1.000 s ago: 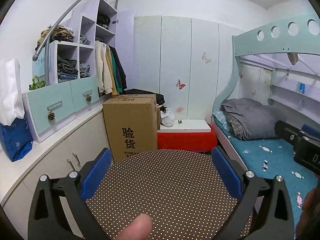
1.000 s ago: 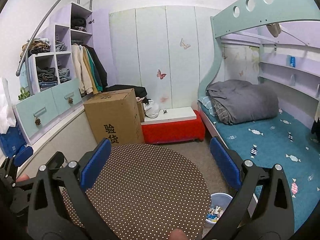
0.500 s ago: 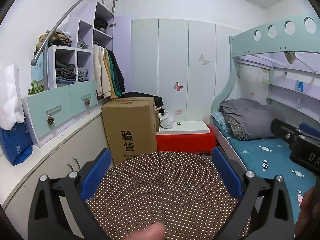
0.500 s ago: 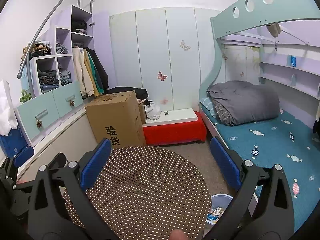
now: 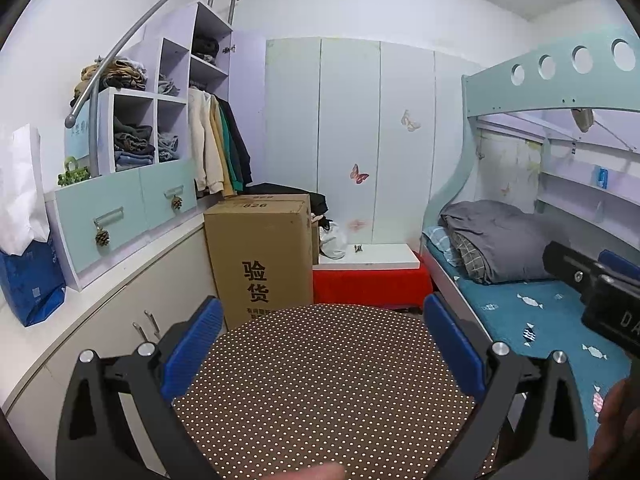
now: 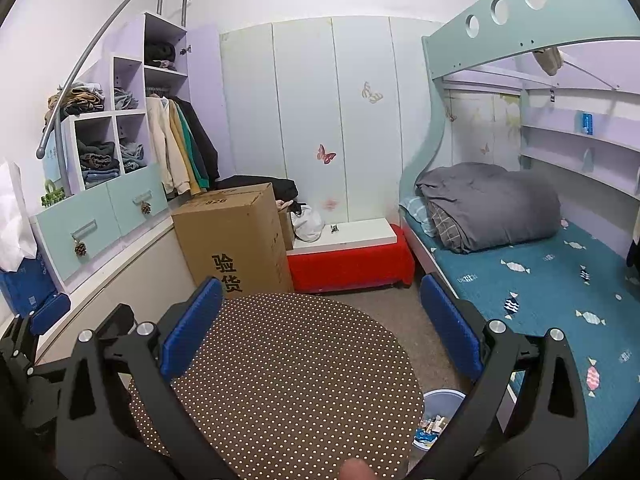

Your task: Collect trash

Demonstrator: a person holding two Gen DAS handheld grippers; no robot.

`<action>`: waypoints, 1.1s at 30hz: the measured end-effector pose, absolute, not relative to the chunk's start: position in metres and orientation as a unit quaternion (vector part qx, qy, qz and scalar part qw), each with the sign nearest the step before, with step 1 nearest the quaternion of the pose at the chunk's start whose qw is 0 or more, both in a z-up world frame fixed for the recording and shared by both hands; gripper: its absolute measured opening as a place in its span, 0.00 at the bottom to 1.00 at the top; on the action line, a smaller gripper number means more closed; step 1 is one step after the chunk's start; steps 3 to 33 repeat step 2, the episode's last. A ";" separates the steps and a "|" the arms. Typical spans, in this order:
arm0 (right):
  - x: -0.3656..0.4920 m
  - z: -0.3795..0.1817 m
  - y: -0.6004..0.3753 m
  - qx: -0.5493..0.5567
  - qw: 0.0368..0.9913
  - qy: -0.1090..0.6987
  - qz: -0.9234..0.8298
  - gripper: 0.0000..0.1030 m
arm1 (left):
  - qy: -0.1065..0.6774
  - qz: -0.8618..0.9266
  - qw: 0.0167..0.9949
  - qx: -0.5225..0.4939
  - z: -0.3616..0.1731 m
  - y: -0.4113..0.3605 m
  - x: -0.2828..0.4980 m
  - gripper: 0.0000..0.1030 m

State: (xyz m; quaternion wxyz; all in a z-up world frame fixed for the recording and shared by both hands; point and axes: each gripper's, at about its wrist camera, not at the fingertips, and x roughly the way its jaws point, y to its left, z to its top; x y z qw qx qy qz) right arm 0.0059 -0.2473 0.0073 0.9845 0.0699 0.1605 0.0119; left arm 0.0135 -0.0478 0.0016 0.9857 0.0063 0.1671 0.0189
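Note:
A small blue trash bin with scraps of trash inside stands on the floor at the right of a round brown dotted table, partly hidden behind my right finger. My right gripper is open and empty above the table. My left gripper is open and empty above the same table. The right gripper's body shows at the right edge of the left wrist view. The left gripper's body shows at the left edge of the right wrist view. I see no loose trash on the table.
A tall cardboard box stands behind the table. A red bench with a white top sits against the wardrobe. A bunk bed with a grey duvet is at the right. Cabinets and shelves with clothes line the left wall.
Both cameras have risen and tilted up slightly, so the table sits lower in view. Both grippers stay open and empty.

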 end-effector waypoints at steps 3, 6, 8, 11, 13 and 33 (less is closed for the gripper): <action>0.006 0.008 -0.247 0.070 0.984 0.161 0.012 0.94 | 0.169 0.022 0.985 0.005 0.002 -0.048 0.014 0.95; 0.006 0.008 -0.247 0.070 0.984 0.161 0.012 0.94 | 0.169 0.022 0.985 0.005 0.002 -0.048 0.014 0.95; 0.006 0.008 -0.247 0.070 0.984 0.161 0.012 0.94 | 0.169 0.022 0.985 0.005 0.002 -0.048 0.014 0.95; 0.006 0.008 -0.247 0.070 0.984 0.161 0.012 0.94 | 0.169 0.022 0.985 0.005 0.002 -0.048 0.014 0.95; 0.006 0.008 -0.247 0.070 0.984 0.161 0.012 0.94 | 0.169 0.022 0.985 0.005 0.002 -0.048 0.014 0.95; 0.006 0.008 -0.247 0.070 0.984 0.161 0.012 0.94 | 0.169 0.022 0.985 0.005 0.002 -0.048 0.014 0.95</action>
